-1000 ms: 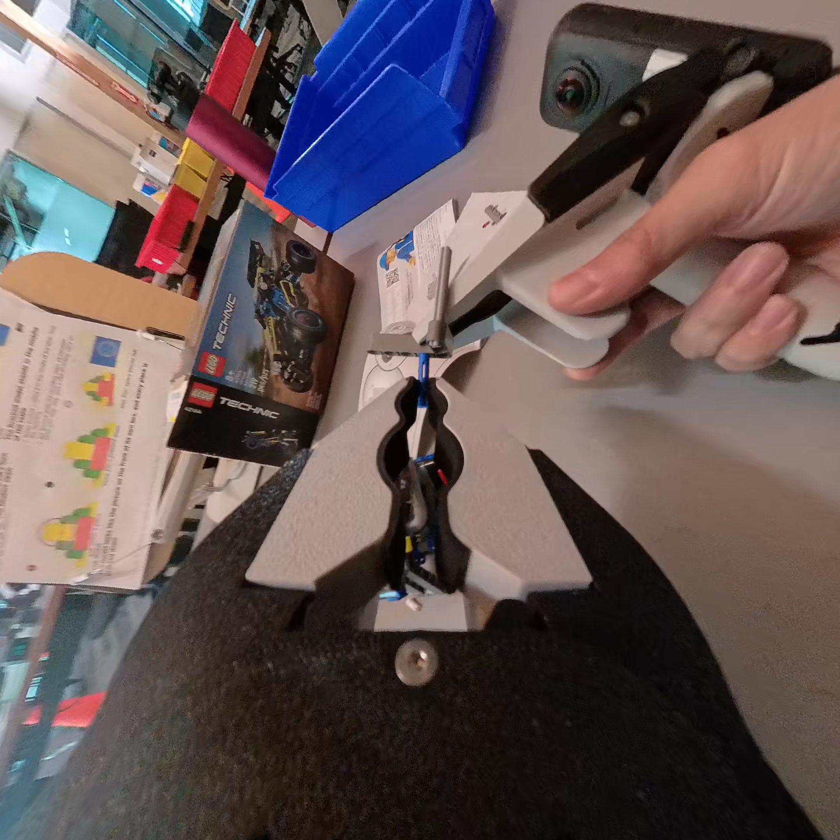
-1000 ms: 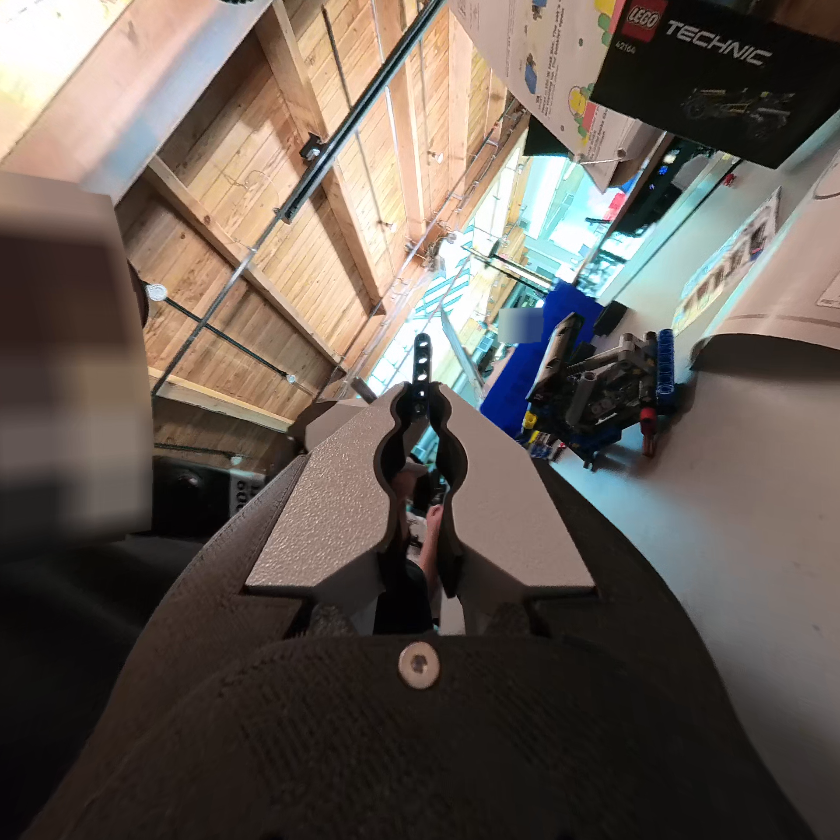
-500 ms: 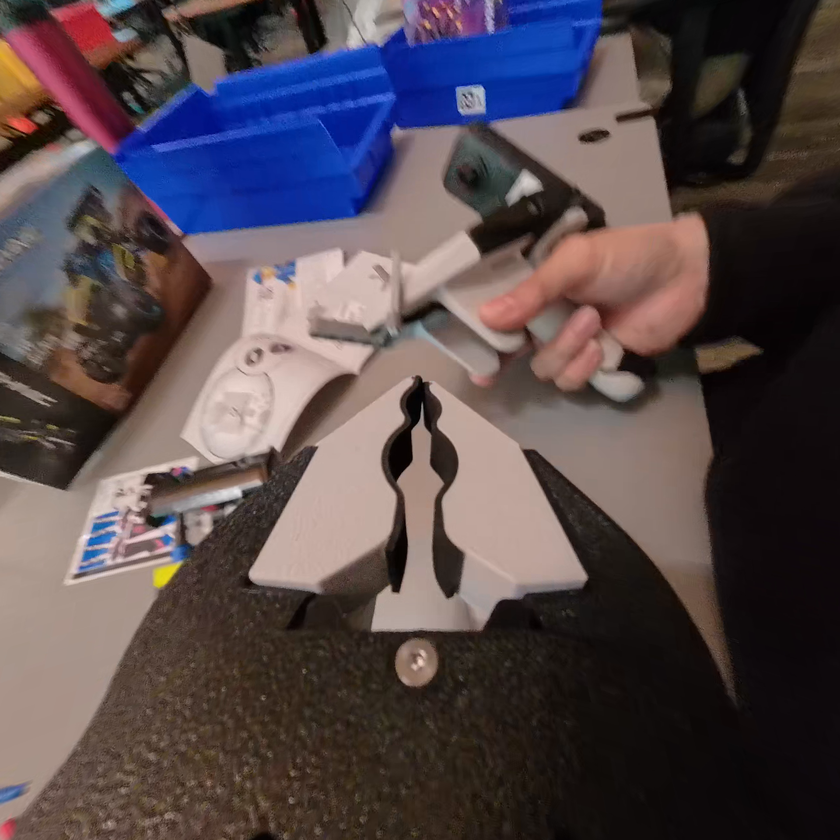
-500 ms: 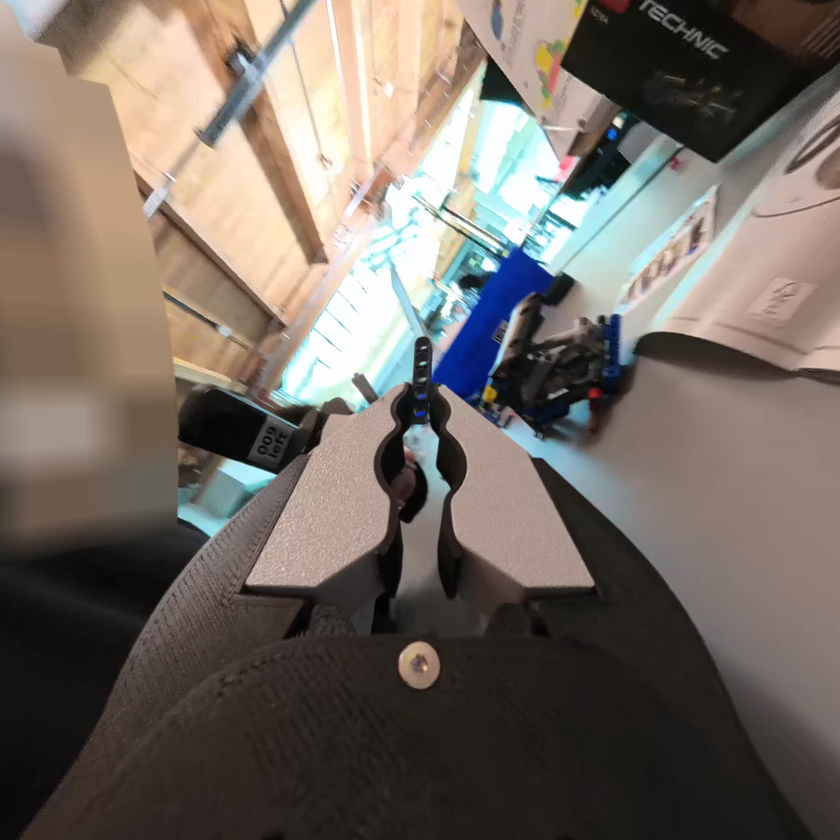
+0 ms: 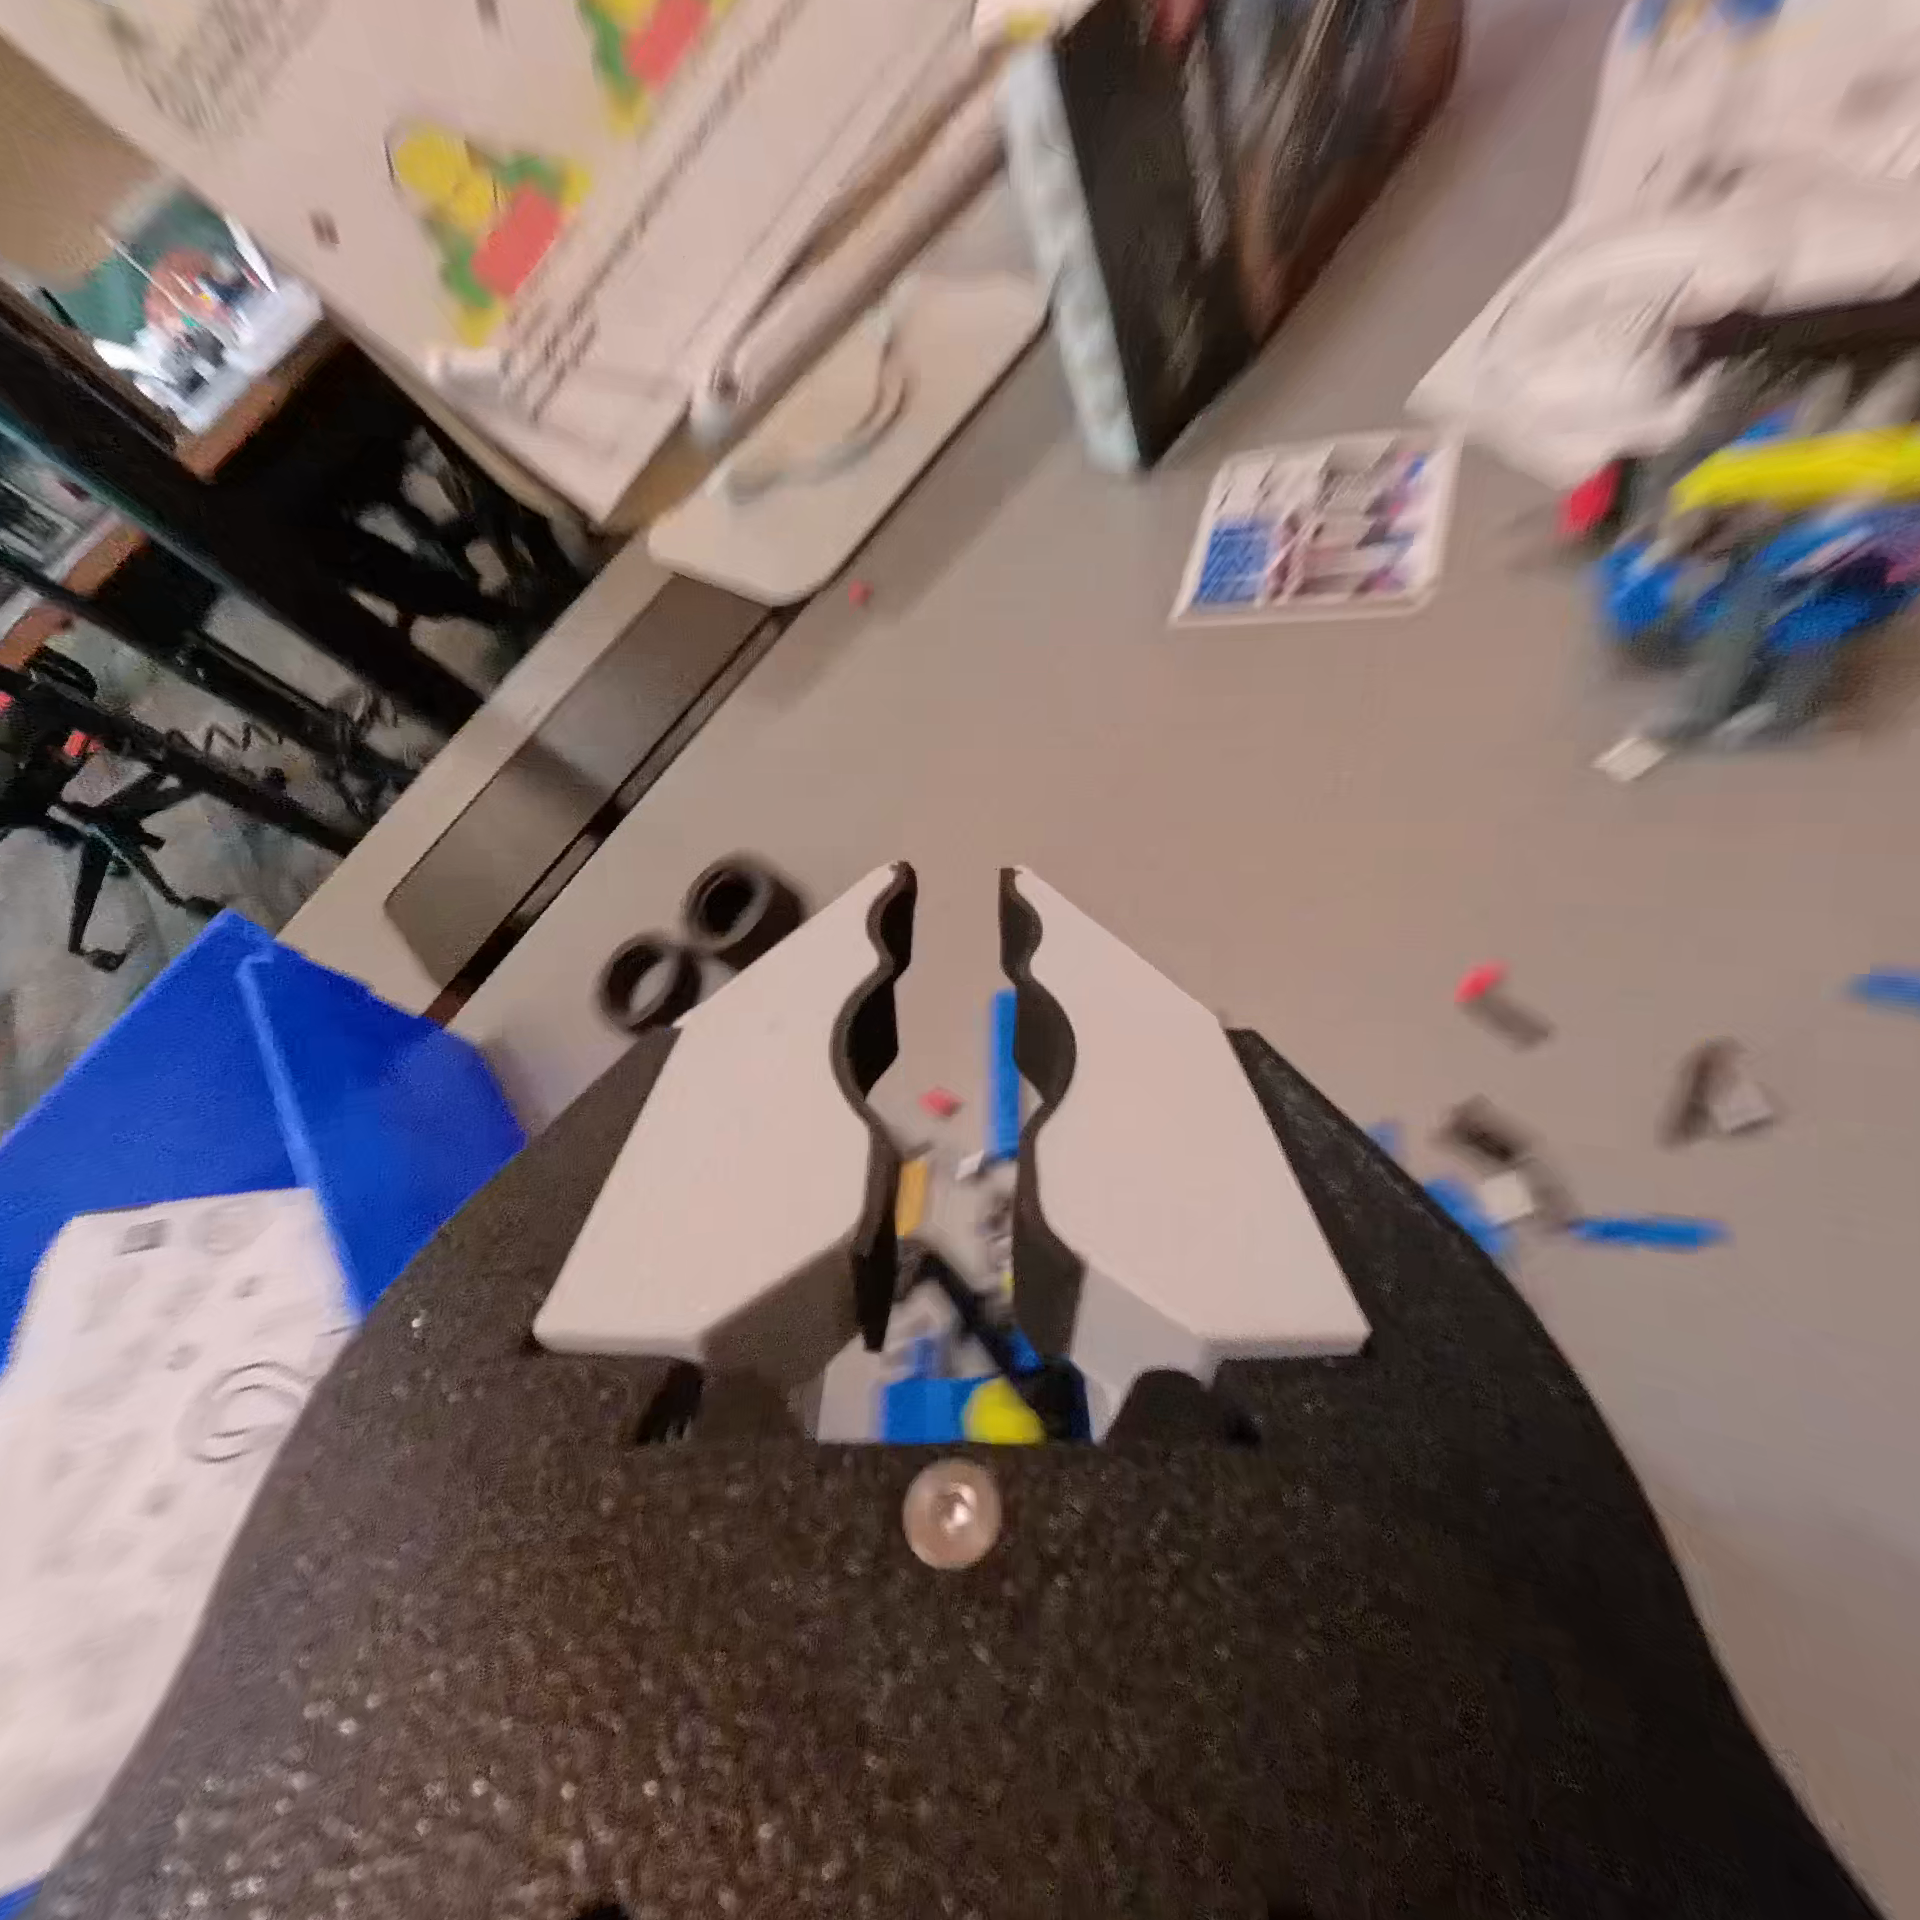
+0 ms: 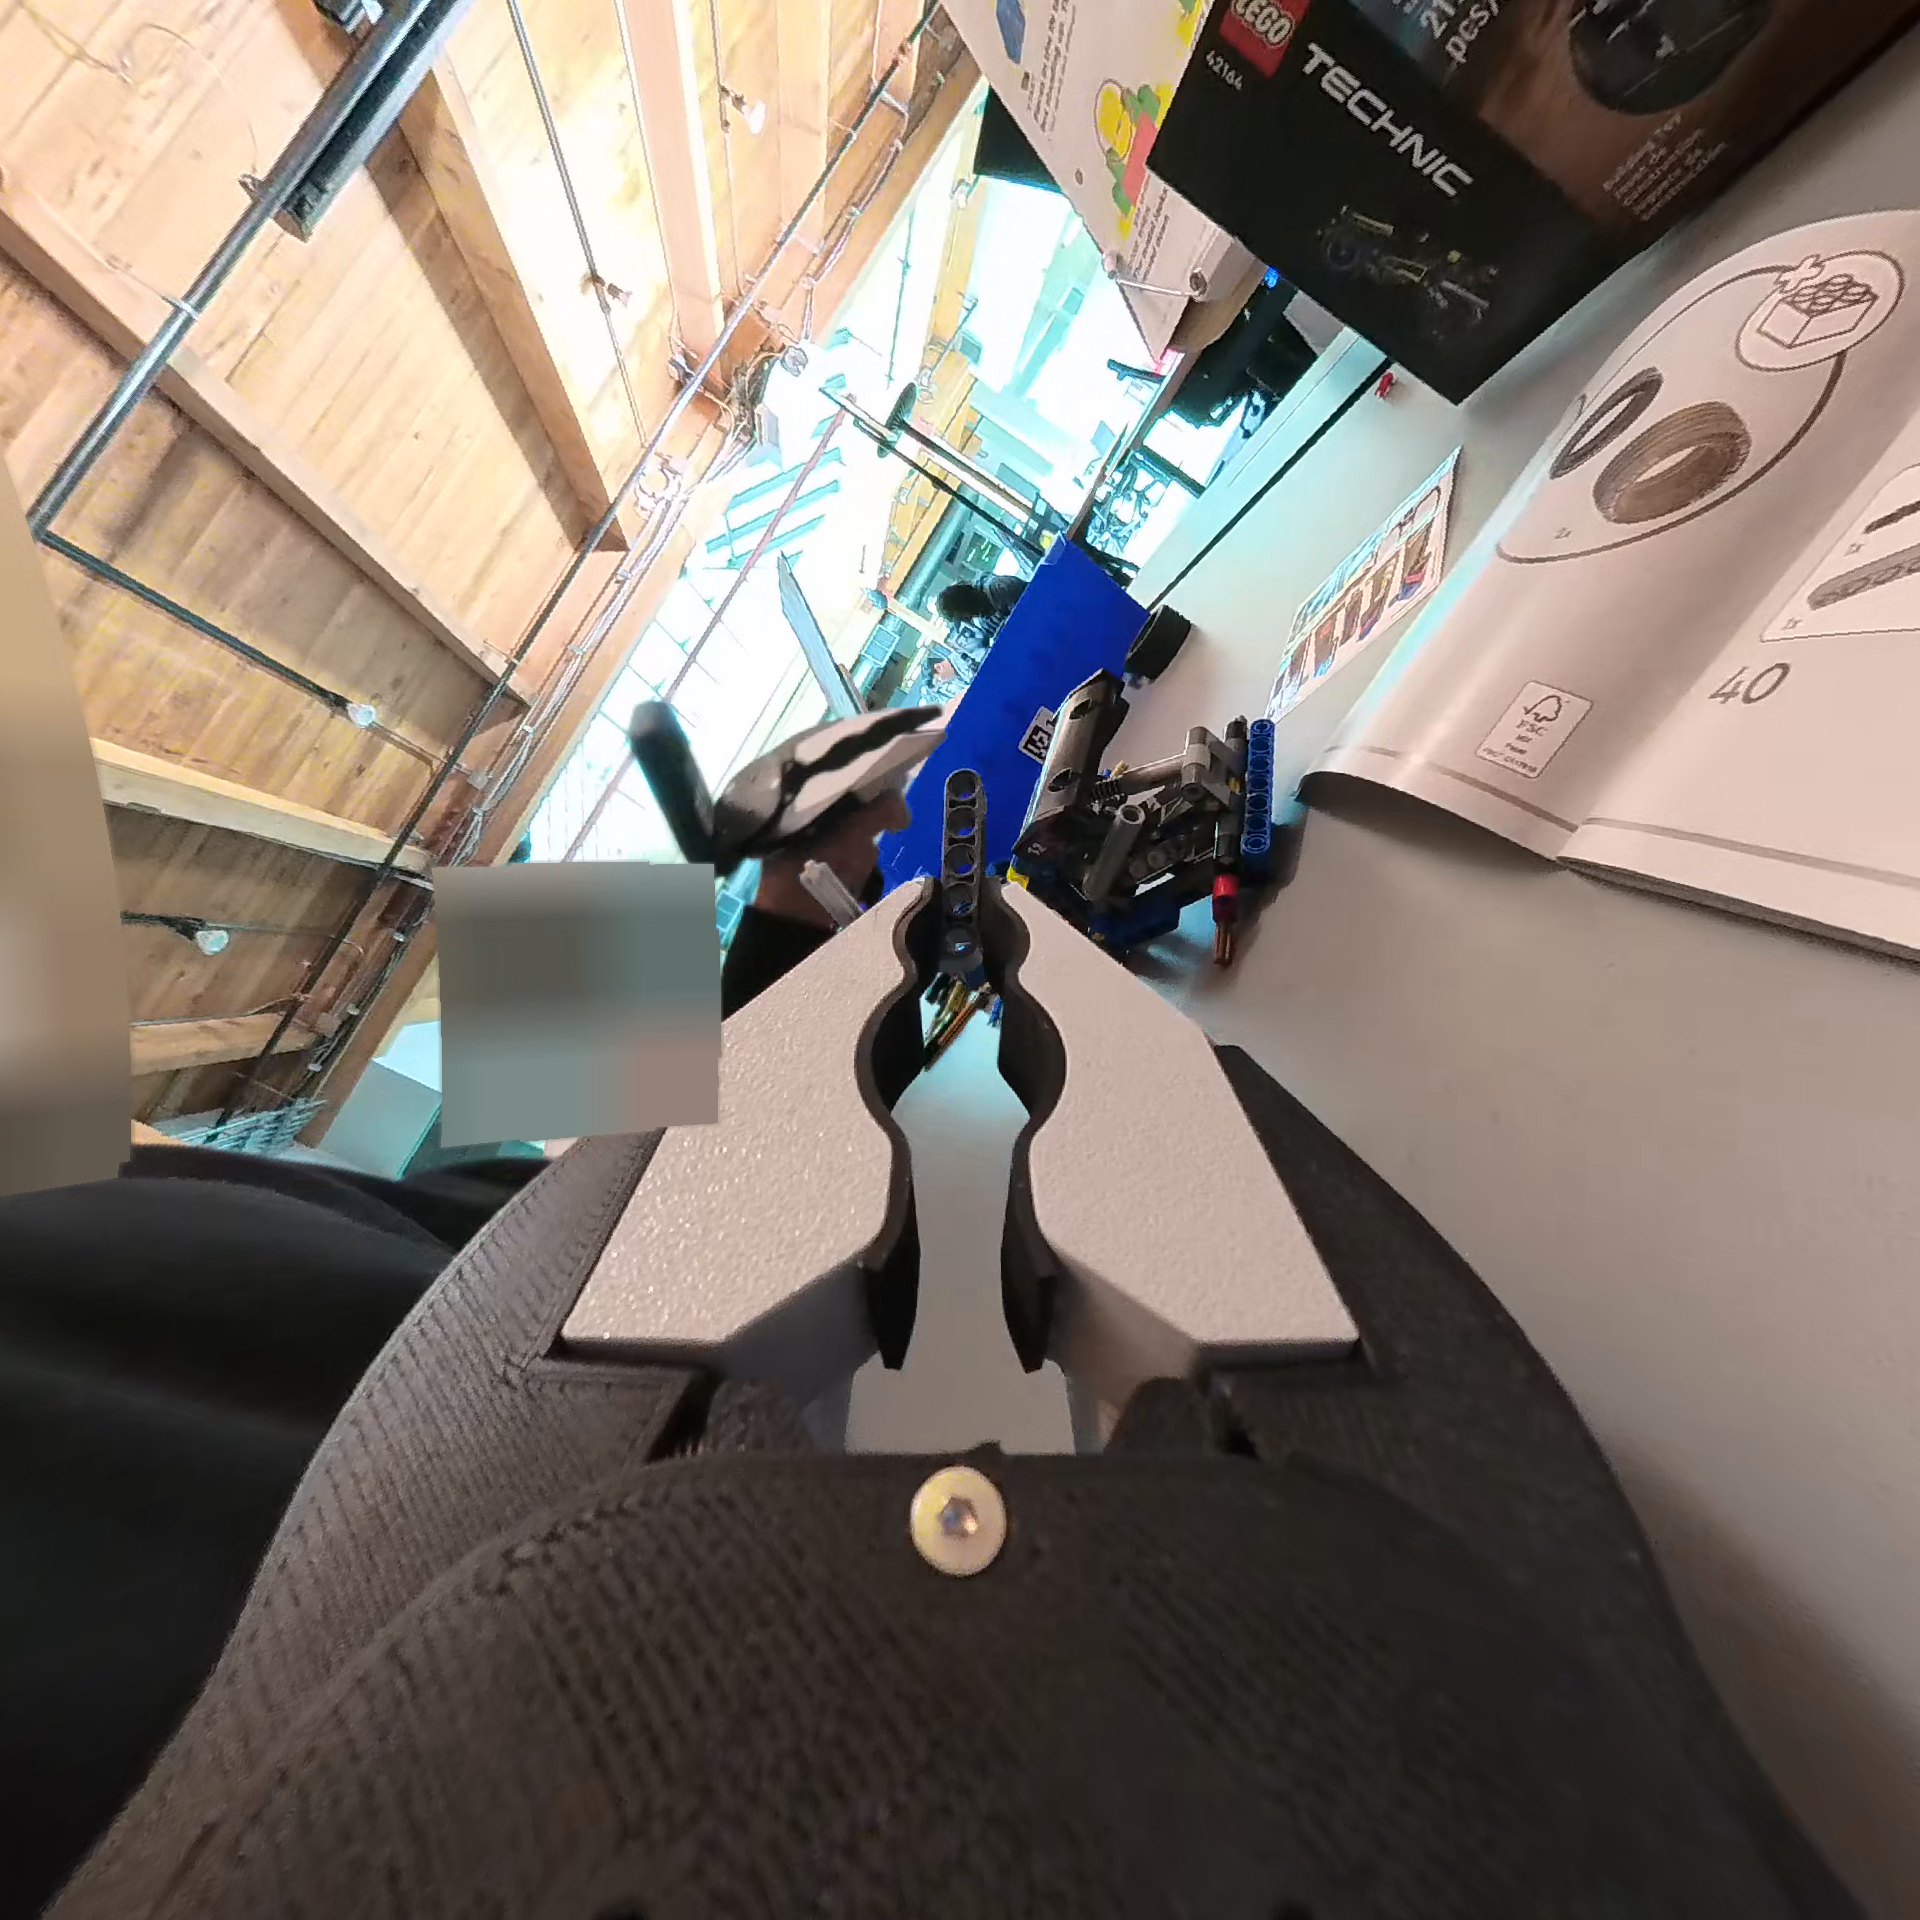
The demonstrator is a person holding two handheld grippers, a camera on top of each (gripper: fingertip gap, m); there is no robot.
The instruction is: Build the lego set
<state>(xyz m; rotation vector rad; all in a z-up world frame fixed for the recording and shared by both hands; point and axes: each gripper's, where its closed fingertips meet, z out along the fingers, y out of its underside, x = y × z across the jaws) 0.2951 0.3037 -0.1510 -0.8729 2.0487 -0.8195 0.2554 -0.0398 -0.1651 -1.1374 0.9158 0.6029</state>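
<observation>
In the left wrist view my left gripper (image 5: pixel 956 883) is open with nothing between its tips, above loose lego pieces on the grey table (image 5: pixel 1195 810). A blue beam (image 5: pixel 1003 1060) and a small red piece (image 5: pixel 940 1101) lie on the table below the gap. The view is blurred. My right gripper (image 6: pixel 961 896) is shut on a dark grey beam with holes (image 6: pixel 961 831) that sticks out past its tips. The partly built model (image 6: pixel 1153 831) sits on the table beyond it and also shows blurred in the left wrist view (image 5: pixel 1766 613).
Two black tyres (image 5: pixel 675 956) lie left of the left fingers, with a blue bin (image 5: pixel 260 1091) nearer. More loose pieces (image 5: pixel 1642 1231) lie to the right. A sticker sheet (image 5: pixel 1320 530) and the set's box (image 5: pixel 1226 208) lie farther off. The open instruction booklet (image 6: pixel 1662 623) lies right of the model. The grippers' ends are close to 35 centimeters from one another.
My left gripper has swung away from the right gripper to the loose pieces, and its shut jaws have opened. My right gripper keeps the dark beam and has barely moved.
</observation>
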